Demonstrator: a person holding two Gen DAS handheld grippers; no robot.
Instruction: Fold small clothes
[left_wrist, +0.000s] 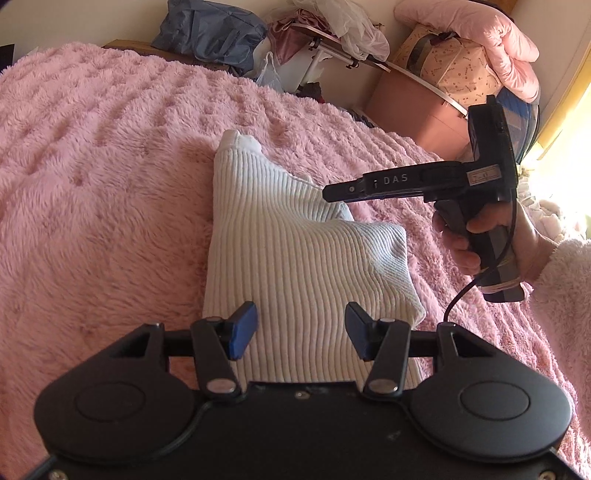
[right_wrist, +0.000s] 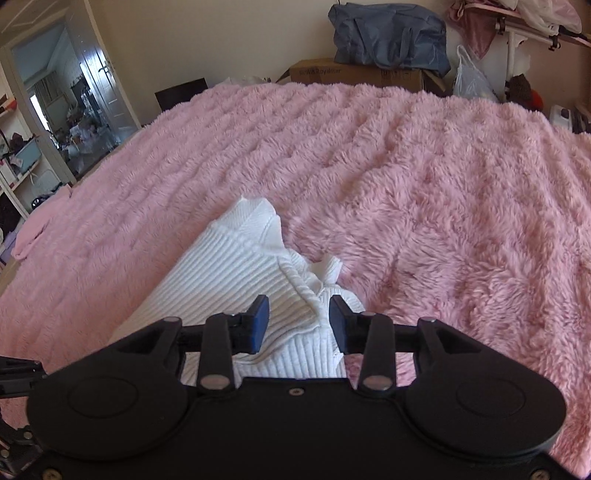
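A white ribbed knit garment (left_wrist: 291, 254) lies partly folded on the pink fluffy blanket (left_wrist: 92, 177). My left gripper (left_wrist: 301, 330) is open, hovering over the garment's near edge with nothing between its blue pads. My right gripper (left_wrist: 327, 194) shows side-on in the left wrist view, above the garment's right part, held by a hand. In the right wrist view the right gripper (right_wrist: 298, 323) is open above a rumpled fold of the garment (right_wrist: 240, 273), empty.
The blanket (right_wrist: 424, 184) covers the whole bed. Beyond its far edge stand a cardboard box (right_wrist: 354, 74) with a blue-grey bag (right_wrist: 388, 37), a plastic bag (right_wrist: 471, 79), a pink storage box (left_wrist: 413, 107) and pink bedding (left_wrist: 476, 40). A doorway (right_wrist: 62, 107) is at left.
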